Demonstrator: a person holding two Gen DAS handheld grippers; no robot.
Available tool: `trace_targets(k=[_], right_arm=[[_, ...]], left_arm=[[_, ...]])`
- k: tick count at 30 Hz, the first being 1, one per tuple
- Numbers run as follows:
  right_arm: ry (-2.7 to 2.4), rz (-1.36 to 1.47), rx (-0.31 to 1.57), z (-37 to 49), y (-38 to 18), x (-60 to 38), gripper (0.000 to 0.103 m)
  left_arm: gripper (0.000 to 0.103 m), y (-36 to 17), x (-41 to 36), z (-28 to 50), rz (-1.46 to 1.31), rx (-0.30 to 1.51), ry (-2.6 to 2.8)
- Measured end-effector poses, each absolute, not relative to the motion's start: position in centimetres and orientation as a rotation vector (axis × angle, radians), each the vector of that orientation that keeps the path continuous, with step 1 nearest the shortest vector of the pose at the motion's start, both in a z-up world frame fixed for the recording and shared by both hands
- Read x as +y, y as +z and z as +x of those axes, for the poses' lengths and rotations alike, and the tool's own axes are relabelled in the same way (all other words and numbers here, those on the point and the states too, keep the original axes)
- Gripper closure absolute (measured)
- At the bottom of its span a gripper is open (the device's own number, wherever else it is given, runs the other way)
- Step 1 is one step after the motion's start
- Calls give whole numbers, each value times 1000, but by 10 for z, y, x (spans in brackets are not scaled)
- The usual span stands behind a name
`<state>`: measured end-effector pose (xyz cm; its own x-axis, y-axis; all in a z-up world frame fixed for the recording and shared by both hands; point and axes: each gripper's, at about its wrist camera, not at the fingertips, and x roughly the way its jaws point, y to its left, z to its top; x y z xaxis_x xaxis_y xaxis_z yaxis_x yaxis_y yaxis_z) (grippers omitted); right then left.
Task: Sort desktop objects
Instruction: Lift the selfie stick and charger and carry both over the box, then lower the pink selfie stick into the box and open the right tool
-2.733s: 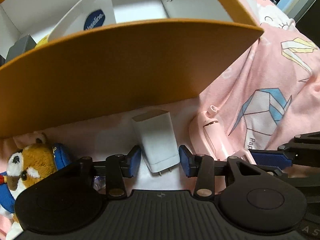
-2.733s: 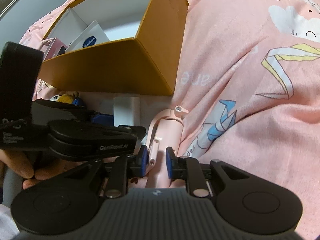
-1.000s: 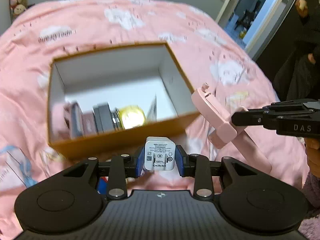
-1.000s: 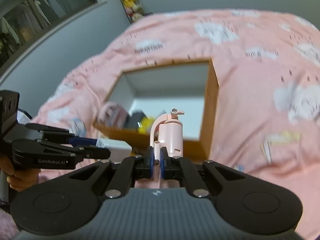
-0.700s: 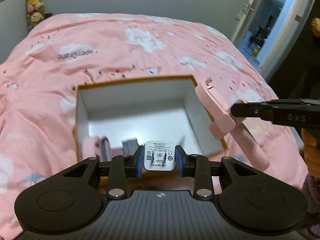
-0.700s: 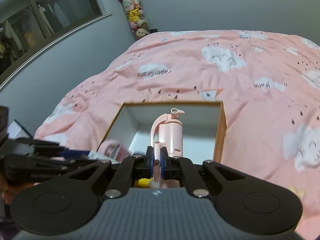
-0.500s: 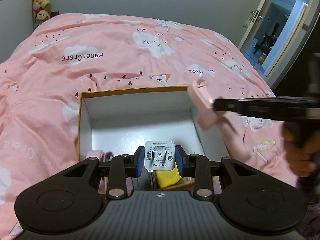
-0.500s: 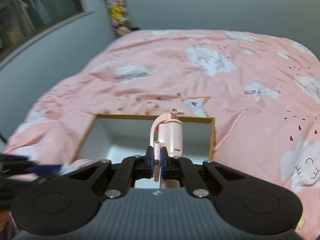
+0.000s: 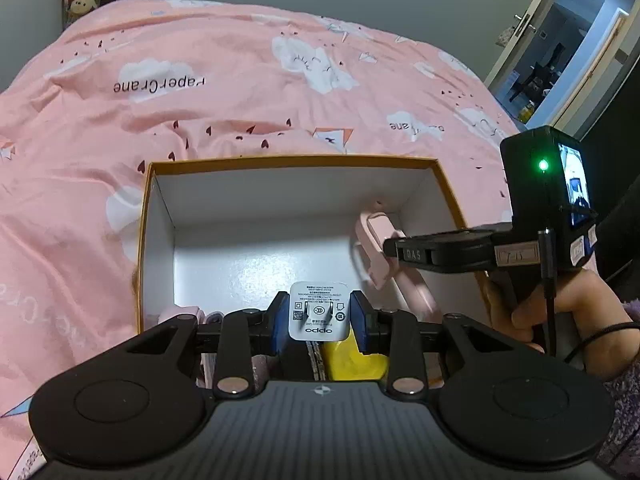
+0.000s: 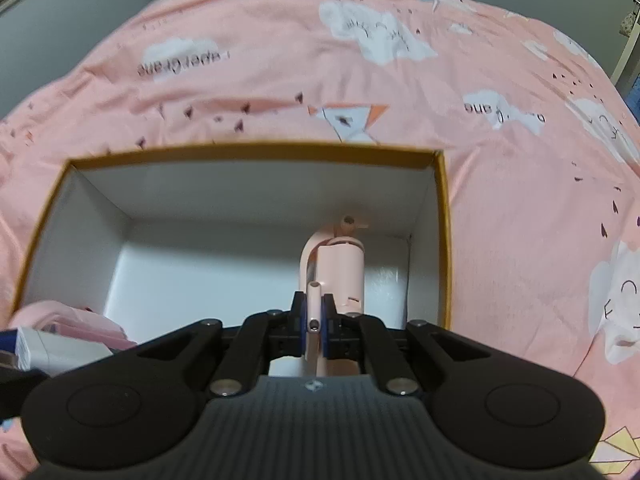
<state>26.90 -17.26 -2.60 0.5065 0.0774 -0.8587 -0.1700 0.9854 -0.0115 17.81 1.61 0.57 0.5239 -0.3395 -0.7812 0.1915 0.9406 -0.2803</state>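
Both loads have come from beside the box on the bed to above its white interior. Left gripper clamps the white charger, prongs rearward; right gripper clamps the pink fan. Step: depositing. Next move, by judgement: lower, then release.

White charger and pink holder, both above open box.

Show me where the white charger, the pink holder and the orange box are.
white charger (image 9: 318,316), left wrist view, on its labelled prong face.
pink holder (image 10: 342,276), right wrist view, on its rounded pink body.
orange box (image 9: 288,161), left wrist view, on its far rim.
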Motion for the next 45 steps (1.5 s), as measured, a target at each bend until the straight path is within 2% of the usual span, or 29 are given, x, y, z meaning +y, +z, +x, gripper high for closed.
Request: trace_targets(k=[9,19,21,22,26,29,31,32,38,45], right_arm=[[175,-297,1097,279,-38,-162,95],[336,-612,1210,286,-39,-145,87],[340,-733,1173,283,-39,-139,75],[350,-779,1157,282,-38,-138,72],[532,-911,1090,276,-29,-134,72],[784,-1132,979,257,-29,-131,72],[963,-1272,899,243,-33,-132,64],[1015,-1312,883,239,-36,-132,64],[1139,-1366,911,253,-52,-122,63],[1155,-1444,840,261,-68,-117,63]], left_arm=[[66,-5,19,186,-185,993,-322],[66,-5,18,189,-184,995,-325],[66,-6,17,191,-184,1000,-323],[66,-7,17,191,-184,1002,-322],[66,-7,16,193,-184,1000,-330],[66,-7,16,197,-184,1004,-332],[66,-7,15,198,-175,1002,-326],[66,-6,14,199,-172,1001,-326],[66,-6,14,204,-171,1011,-329],[66,-7,14,208,-182,1016,-337]])
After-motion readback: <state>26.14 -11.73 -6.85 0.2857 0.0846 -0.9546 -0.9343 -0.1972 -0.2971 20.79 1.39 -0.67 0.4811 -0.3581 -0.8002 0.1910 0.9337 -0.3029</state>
